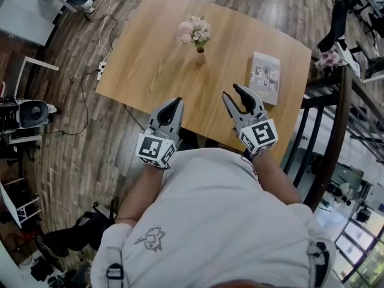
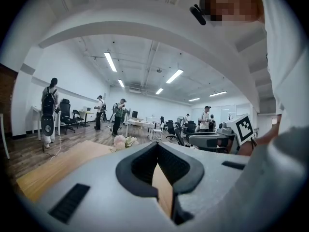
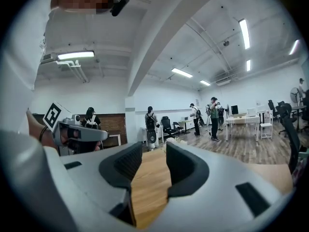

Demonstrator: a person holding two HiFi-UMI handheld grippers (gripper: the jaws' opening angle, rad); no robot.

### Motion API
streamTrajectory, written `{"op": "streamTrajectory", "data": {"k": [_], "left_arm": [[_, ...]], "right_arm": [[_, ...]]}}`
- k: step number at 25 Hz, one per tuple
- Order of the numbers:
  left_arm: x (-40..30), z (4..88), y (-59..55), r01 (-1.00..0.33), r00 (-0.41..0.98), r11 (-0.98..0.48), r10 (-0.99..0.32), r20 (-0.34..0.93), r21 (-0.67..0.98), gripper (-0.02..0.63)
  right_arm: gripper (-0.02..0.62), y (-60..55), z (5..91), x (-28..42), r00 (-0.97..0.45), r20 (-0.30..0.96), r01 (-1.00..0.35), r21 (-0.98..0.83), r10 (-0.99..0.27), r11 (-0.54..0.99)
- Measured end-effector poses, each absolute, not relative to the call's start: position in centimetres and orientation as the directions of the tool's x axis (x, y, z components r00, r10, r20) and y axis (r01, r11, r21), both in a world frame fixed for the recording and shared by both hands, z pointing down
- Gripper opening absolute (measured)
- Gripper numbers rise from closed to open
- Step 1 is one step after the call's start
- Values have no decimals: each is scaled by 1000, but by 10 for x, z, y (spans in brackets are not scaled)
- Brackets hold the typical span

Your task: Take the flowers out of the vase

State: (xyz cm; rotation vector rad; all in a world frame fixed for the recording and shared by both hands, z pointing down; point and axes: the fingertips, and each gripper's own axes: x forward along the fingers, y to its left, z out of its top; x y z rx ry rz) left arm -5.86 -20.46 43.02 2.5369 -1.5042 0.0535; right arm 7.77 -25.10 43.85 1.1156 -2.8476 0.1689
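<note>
- White shirt (image 1: 210, 221) fills the foreground as a person stands at the near edge of a wooden table (image 1: 150, 65), a pair of tongs in each hand.
- Tips pressed together on nothing, the left tongs (image 1: 175, 104) hover over the near edge. The right tongs (image 1: 234, 93) gape open, equally empty. Both are well apart from the target.
- Pale pink flowers (image 1: 194, 30) stand upright in a small vase (image 1: 200, 57) towards the far side of the table, with a book (image 1: 266, 77) lying off to the right.
- By the look of it the bunch is light and soft, and its blooms would crush easily. The stems just above the vase mouth seem the safest place to pinch. The little vase may tip unless steadied.
- Stems are too small to make out, and nothing shows whether the flowers are real or artificial. Seen from the left tongs, only the bloom tops clear the jaw.
</note>
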Motion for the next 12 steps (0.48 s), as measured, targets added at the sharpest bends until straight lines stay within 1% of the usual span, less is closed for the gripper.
{"op": "streamTrajectory", "data": {"k": [7,12], "left_arm": [[-71,440,-242,-859,505,-480,-851,144,177,5],[-86,453,-265,-849,521,-489,-837,167,201,5]], "right_arm": [[164,-281,455,60,-724,163,-688,-90,-670,720],[164,-301,471,35,-726,197,-685,-112,-659,720]]}}
